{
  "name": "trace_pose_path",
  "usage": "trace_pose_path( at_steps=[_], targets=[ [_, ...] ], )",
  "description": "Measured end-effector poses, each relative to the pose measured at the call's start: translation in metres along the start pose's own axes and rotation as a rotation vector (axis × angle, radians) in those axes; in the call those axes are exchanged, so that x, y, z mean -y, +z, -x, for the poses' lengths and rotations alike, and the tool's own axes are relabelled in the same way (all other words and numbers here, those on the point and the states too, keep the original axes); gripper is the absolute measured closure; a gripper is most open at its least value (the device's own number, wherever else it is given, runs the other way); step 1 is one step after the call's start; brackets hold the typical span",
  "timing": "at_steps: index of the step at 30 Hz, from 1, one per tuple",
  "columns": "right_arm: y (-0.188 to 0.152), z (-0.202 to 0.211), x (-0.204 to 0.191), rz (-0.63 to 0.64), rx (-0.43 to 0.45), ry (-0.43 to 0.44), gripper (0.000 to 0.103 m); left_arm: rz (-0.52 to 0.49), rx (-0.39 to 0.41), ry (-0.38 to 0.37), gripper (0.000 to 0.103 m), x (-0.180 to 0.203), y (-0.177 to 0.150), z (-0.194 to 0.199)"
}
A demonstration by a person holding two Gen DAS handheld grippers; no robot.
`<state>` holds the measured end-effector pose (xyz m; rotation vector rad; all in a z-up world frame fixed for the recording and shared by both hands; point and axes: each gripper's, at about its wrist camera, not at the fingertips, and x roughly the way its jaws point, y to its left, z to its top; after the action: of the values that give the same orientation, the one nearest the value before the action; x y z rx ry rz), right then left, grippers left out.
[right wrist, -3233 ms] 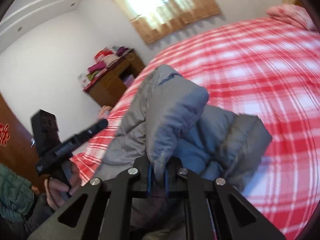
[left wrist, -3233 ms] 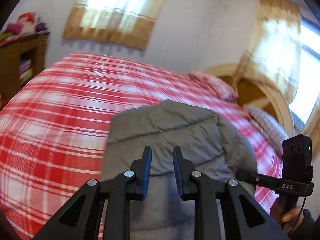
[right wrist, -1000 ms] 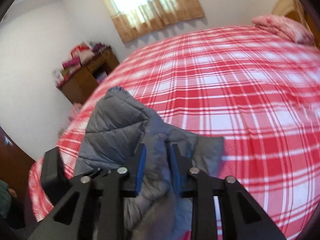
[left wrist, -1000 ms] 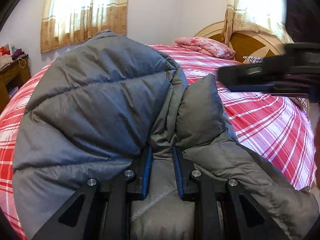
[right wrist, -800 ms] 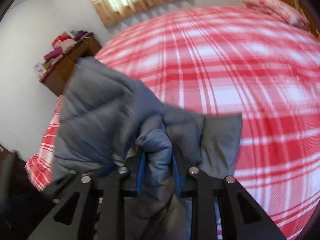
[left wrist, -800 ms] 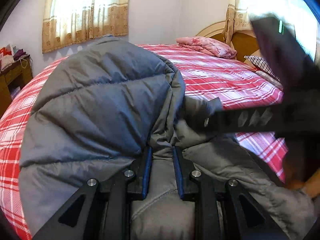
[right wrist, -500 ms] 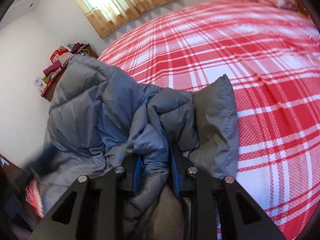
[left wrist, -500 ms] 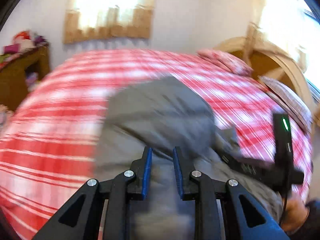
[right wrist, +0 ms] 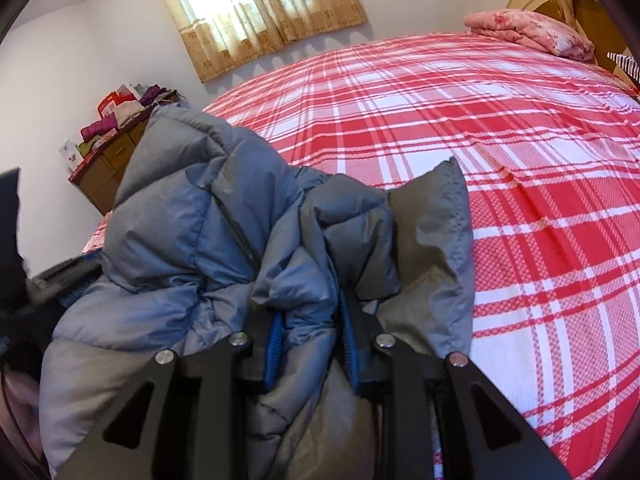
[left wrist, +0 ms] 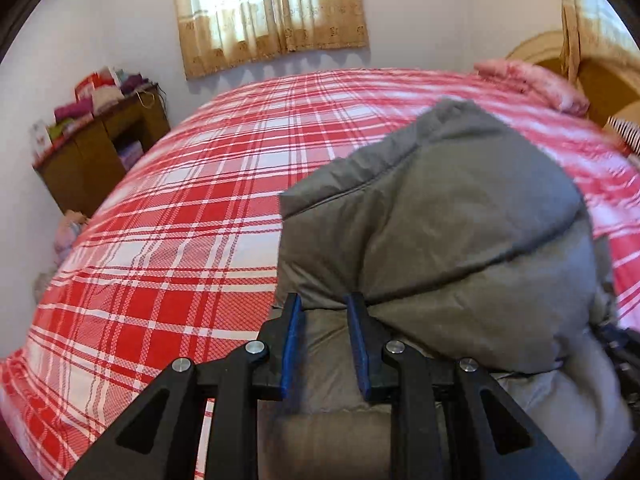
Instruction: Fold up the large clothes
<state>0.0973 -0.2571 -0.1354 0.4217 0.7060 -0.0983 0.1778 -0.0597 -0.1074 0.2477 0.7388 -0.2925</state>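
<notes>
A puffy grey jacket (left wrist: 440,220) lies doubled over on the near side of the red plaid bed (left wrist: 180,220). My left gripper (left wrist: 323,312) sits at the jacket's near left edge, jaws narrow, with grey fabric filling the gap between the blue pads. In the right wrist view the jacket (right wrist: 180,220) is bunched and blue-grey. My right gripper (right wrist: 310,320) is shut on a thick fold of it, low over the bed (right wrist: 520,160). The left tool shows as a dark shape (right wrist: 12,220) at that view's left edge.
A wooden cabinet (left wrist: 92,160) piled with clothes stands by the far left wall. A folded pink quilt (right wrist: 528,32) lies by the headboard (left wrist: 600,76). A curtained window (left wrist: 272,12) is on the back wall. A person's hand (right wrist: 16,400) shows at bottom left.
The lifted jacket has come down and now lies folded on the bed. My left gripper swung round with it. My right gripper sank with its fold of fabric.
</notes>
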Motion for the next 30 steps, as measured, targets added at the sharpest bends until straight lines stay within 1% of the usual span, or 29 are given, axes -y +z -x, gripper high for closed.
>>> trace_pose_path(
  at_steps=[6,9,10,12,13,14,15,16,17,18,20,21,23,25,28,30],
  targets=[
    [0.0,0.002,0.0,-0.008,-0.006,-0.004,0.077,-0.019,-0.033,0.046,0.08,0.006,-0.004,-0.015],
    [0.003,0.003,-0.002,-0.002,-0.025,-0.009,0.077,-0.04,-0.04,0.072,0.08,0.009,-0.005,-0.02],
    [0.006,0.003,-0.002,0.003,-0.04,-0.005,0.075,-0.039,-0.04,0.072,0.08,0.01,-0.005,-0.019],
    [0.014,0.01,0.004,-0.018,-0.066,0.015,0.069,-0.039,-0.036,0.071,0.08,0.009,-0.006,-0.019],
    [0.018,0.018,0.011,-0.049,-0.073,0.024,0.059,-0.039,-0.032,0.071,0.08,0.009,-0.007,-0.018],
    [0.02,0.026,0.018,-0.081,-0.07,0.032,0.046,-0.039,-0.029,0.072,0.08,0.008,-0.007,-0.017],
    [0.021,0.036,0.025,-0.118,-0.055,0.052,0.041,-0.04,-0.028,0.074,0.08,0.01,-0.007,-0.017],
    [0.022,0.052,0.035,-0.164,-0.029,0.079,0.034,-0.041,-0.027,0.076,0.08,0.011,-0.007,-0.016],
    [0.022,0.061,0.04,-0.183,-0.015,0.085,0.026,-0.042,-0.027,0.079,0.08,0.012,-0.008,-0.015],
    [0.022,0.071,0.046,-0.2,-0.001,0.084,0.024,-0.045,-0.025,0.082,0.08,0.012,-0.008,-0.015],
    [0.025,0.081,0.053,-0.228,-0.005,0.088,0.018,-0.046,-0.023,0.085,0.08,0.012,-0.008,-0.015],
    [0.026,0.081,0.056,-0.254,-0.025,0.102,0.016,-0.045,-0.022,0.086,0.08,0.013,-0.008,-0.014],
    [0.025,0.076,0.058,-0.301,-0.075,0.145,0.009,-0.045,-0.02,0.086,0.08,0.013,-0.009,-0.013],
    [0.023,0.067,0.053,-0.301,-0.121,0.175,0.003,-0.045,-0.021,0.085,0.08,0.015,-0.009,-0.012],
    [0.022,0.048,0.042,-0.262,-0.155,0.133,0.003,-0.046,-0.025,0.084,0.08,0.016,-0.01,-0.011],
    [0.021,0.032,0.04,-0.25,-0.183,0.077,0.003,-0.046,-0.029,0.082,0.08,0.016,-0.01,-0.011]
  ],
)
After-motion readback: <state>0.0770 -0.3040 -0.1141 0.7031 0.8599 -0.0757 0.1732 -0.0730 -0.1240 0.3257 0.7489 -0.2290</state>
